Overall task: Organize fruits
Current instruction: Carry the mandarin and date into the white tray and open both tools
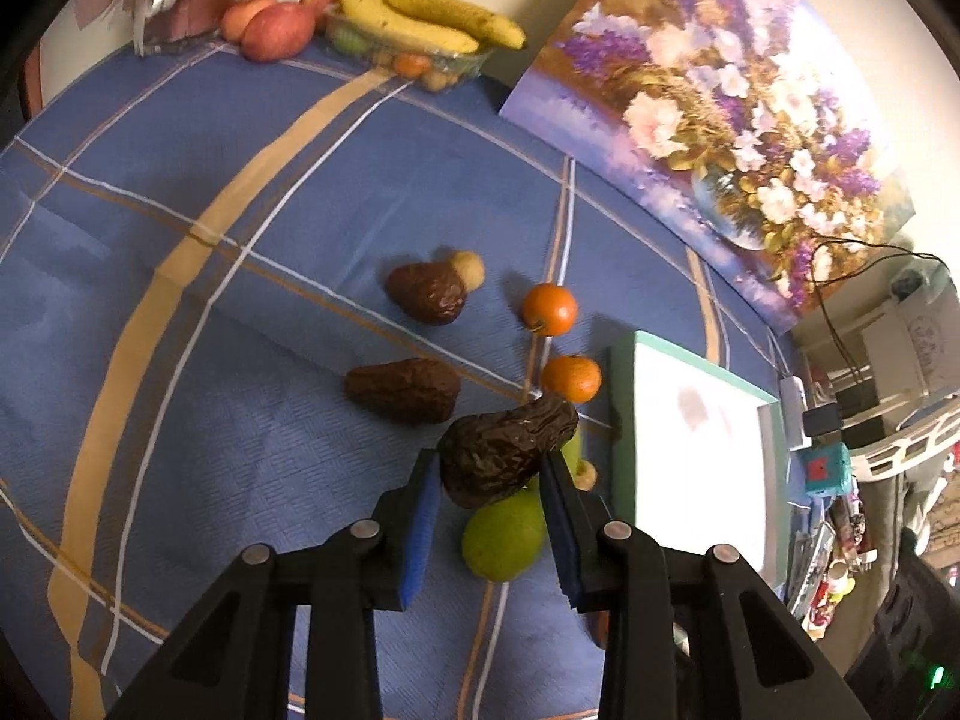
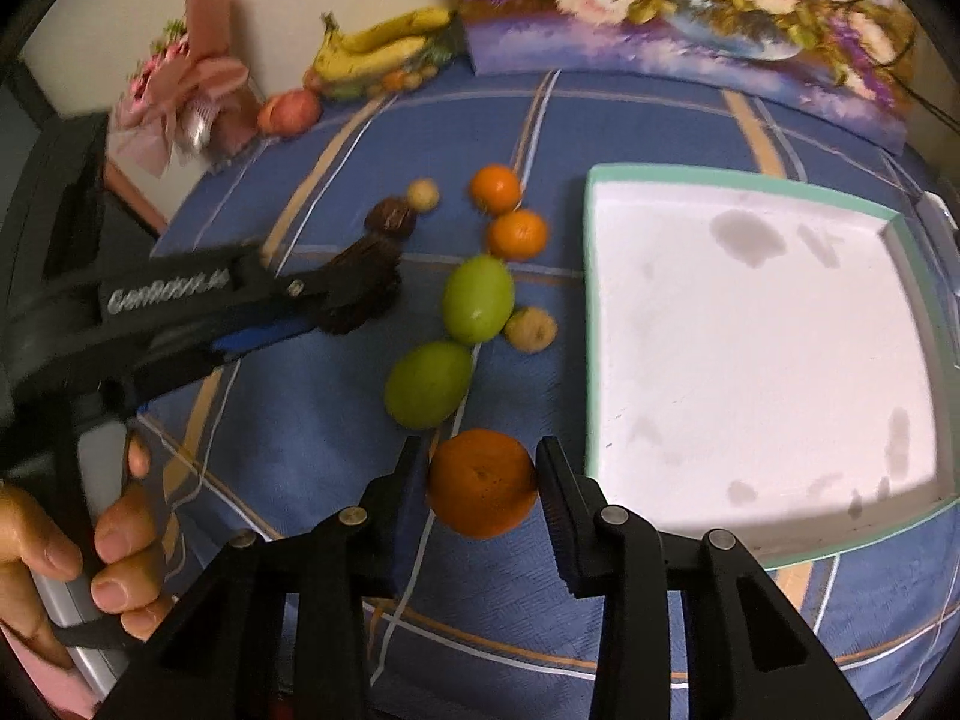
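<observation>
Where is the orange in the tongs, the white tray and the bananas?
orange [image 2: 482,483]: right wrist view, middle of its peel.
white tray [image 2: 744,324]: right wrist view, bare floor.
bananas [image 1: 420,15]: left wrist view, middle of bunch.

There is only one piece of writing to find. In the right wrist view, the black body of the left gripper [image 2: 354,300] carries a word in pale letters along its side. The picture is blurred there, so the letters are not sure; it begins with something like "Gen" and goes on for several more letters that I cannot read. The painting of flowers [image 1: 714,120], the white tray with the green rim [image 2: 600,324] and the small objects on the shelf at the far right of the left wrist view show no writing that can be read.
</observation>
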Demonstrator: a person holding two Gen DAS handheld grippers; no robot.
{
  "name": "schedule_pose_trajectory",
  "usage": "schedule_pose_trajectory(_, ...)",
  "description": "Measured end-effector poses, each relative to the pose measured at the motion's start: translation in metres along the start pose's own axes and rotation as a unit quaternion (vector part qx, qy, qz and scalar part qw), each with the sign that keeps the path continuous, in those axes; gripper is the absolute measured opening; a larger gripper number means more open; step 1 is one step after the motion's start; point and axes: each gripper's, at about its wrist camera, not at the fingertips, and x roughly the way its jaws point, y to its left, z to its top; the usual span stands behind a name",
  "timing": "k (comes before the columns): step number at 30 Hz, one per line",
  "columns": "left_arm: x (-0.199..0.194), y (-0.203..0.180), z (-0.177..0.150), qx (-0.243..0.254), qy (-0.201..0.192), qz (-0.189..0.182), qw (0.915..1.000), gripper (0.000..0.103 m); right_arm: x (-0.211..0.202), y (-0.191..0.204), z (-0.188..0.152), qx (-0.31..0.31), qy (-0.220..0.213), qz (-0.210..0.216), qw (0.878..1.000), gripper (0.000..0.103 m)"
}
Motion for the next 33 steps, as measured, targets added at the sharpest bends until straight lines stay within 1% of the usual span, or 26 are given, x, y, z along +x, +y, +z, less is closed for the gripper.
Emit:
schedule_pose_trajectory(2,0.000,-0.007,0.000,0.008,-0.001,-0.001,1.0000,0.036,-0.006,-0.008,0.003,0.016,-0.012,-0.010,1.000,0.038)
schedule_pose_trajectory(5,0.003,-0.021,-0.003,0.028,0.003,-0.002,0.9996,0.036,-0.016,-0.031,0.006,0.058,-0.027,-0.033,0.997,0.038)
schedule_pose_trajectory(8,0.009,-0.037,-0.007,0.053,0.011,-0.004,0.9985,0.036,-0.021,-0.064,0.010,0.106,-0.038,-0.073,0.991,0.038)
schedule_pose_trajectory(11,0.016,-0.055,-0.013,0.079,0.022,-0.005,0.9967,0.036,-0.023,-0.090,0.016,0.138,-0.044,-0.113,0.983,0.038)
schedule_pose_trajectory(17,0.039,-0.094,-0.018,0.131,0.042,-0.008,0.9905,0.036,-0.029,-0.132,0.024,0.183,-0.053,-0.139,0.972,0.038)
schedule_pose_trajectory(21,0.058,-0.121,-0.016,0.159,0.052,-0.003,0.9860,0.036,-0.028,-0.148,0.037,0.203,-0.054,-0.150,0.966,0.039)
schedule_pose_trajectory(27,0.089,-0.155,-0.014,0.190,0.064,0.001,0.9798,0.036,-0.022,-0.175,0.056,0.220,-0.057,-0.167,0.959,0.039)
schedule_pose_trajectory(29,0.099,-0.162,-0.014,0.197,0.068,0.002,0.9781,0.036,-0.019,-0.180,0.061,0.219,-0.059,-0.178,0.958,0.039)
schedule_pose_trajectory(33,0.118,-0.173,-0.013,0.207,0.077,0.005,0.9753,0.036,-0.008,-0.192,0.067,0.226,-0.051,-0.186,0.955,0.039)
